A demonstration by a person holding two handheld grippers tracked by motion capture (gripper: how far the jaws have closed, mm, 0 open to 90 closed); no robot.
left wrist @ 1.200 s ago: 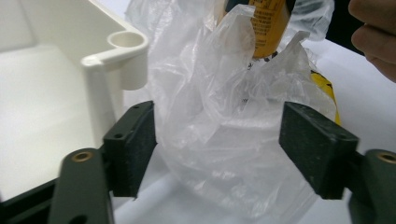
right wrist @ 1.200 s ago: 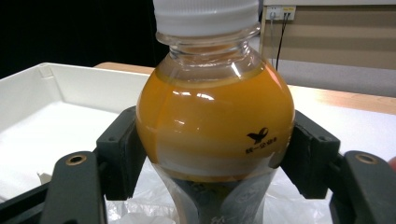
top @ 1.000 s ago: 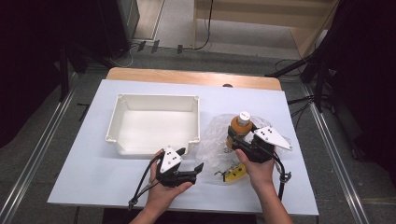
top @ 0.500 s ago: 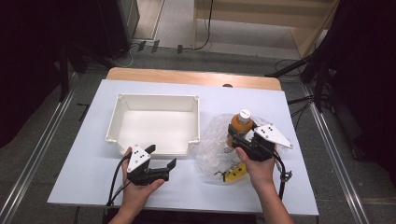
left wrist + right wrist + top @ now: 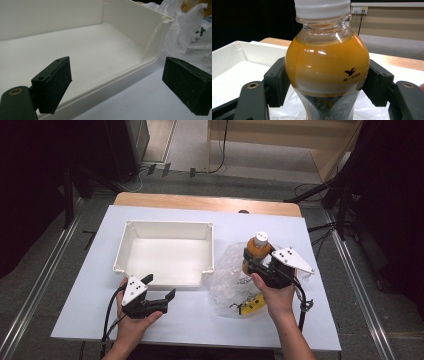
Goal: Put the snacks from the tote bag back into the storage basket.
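- Here the landmark is the white plastic tray (image 5: 168,254), a smooth, matte, rectangular bin with rounded rim corners, sitting on the pale sheet that covers the table (image 5: 200,320).
- The bottle (image 5: 257,249) stands upright just to the right of the tray, on a crumpled clear plastic bag (image 5: 227,277) that lies against the tray's right wall.
- The right gripper (image 5: 254,262) pinches the bottle; its black jaws press on both sides of the rounded shoulder, as the right gripper view makes plain.
- That close view shows what the high view cannot: the bottle (image 5: 327,67) is glossy clear plastic with a ribbed white cap, a bulbous upper body full of orange liquid, a small black bird mark with tiny print, and a narrower printed waist below the pads.
- The left gripper (image 5: 161,287) is held just in front of the tray's near wall, towards its left end; its jaws have just been opening and now stand spread with nothing between them.
- The left gripper view shows its pads (image 5: 58,82) as flat, dark, slightly fuzzy blocks, with the tray's bare floor, its rolled rim and the bag's wrinkled film beyond.
- From the high view, a yellow item (image 5: 252,304) lies in the bag, to the right of the tray's near right corner; what it is cannot be told.
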